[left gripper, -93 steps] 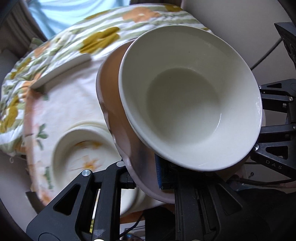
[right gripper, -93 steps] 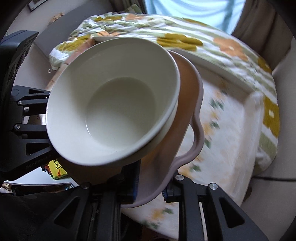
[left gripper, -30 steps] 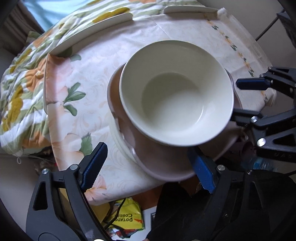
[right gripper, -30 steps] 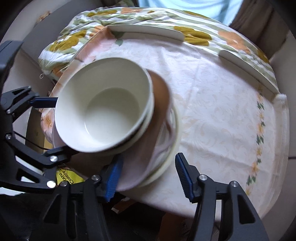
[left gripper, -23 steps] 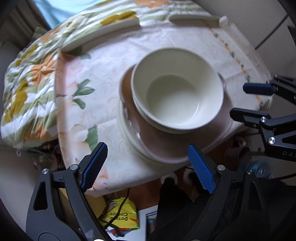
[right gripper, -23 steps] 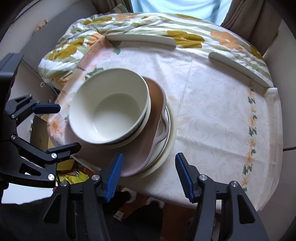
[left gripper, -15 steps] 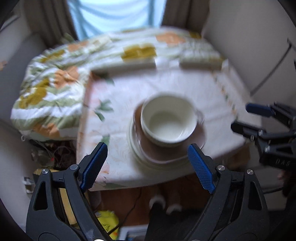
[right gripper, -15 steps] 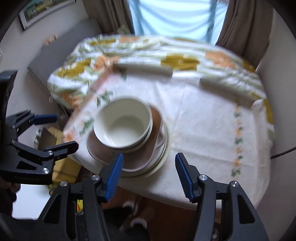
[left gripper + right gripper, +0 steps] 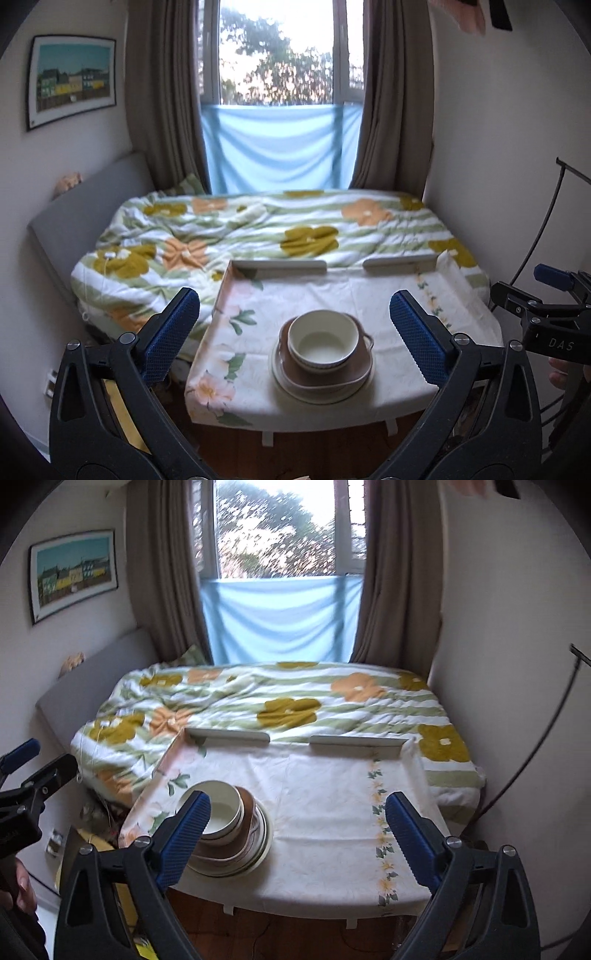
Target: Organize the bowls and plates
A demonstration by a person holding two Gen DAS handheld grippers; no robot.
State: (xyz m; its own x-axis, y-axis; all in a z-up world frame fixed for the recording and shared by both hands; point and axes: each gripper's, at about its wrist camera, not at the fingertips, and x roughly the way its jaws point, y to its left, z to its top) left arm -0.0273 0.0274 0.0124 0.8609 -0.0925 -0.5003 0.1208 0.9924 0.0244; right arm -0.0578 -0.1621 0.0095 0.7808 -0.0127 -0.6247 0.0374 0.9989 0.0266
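Observation:
A cream bowl sits in a brown handled dish on a stack of pale plates, near the front left of the cloth-covered table. The same stack shows in the right wrist view: bowl, brown dish, plates. My left gripper is open and empty, held well back from the stack. My right gripper is open and empty, also well back; its left finger partly hides the bowl.
A bed with a floral duvet lies behind the table. Two grey rails stand at the table's far edge. Walls close in on both sides. A window with curtains is at the back.
Both grippers let go of the brown dish with the bowl after setting it on the plates, then pulled far back and up from the table.

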